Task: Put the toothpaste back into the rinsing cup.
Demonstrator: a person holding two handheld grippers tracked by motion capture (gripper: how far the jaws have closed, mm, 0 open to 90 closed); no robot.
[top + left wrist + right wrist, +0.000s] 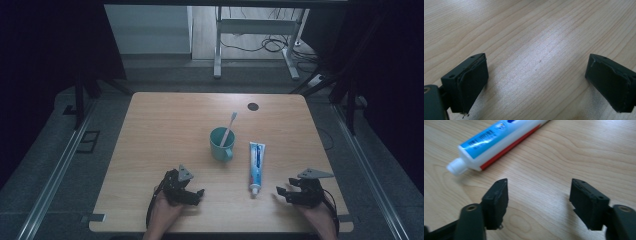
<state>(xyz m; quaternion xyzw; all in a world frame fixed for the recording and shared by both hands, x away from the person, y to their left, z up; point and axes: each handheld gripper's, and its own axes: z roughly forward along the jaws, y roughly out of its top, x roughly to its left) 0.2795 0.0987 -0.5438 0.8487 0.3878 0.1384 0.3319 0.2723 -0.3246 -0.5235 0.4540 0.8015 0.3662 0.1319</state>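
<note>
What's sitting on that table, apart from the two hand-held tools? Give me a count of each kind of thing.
Cup: 1
Toothbrush, standing in the cup: 1
Toothpaste tube: 1
Total: 3

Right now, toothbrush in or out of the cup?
In: the toothbrush stands in the green cup, leaning over its far rim.

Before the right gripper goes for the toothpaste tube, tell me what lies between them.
Nothing visible does. The right gripper is open over bare table, and the toothpaste tube lies just ahead of it, cap end nearest. The cup stands off to the side.
</note>
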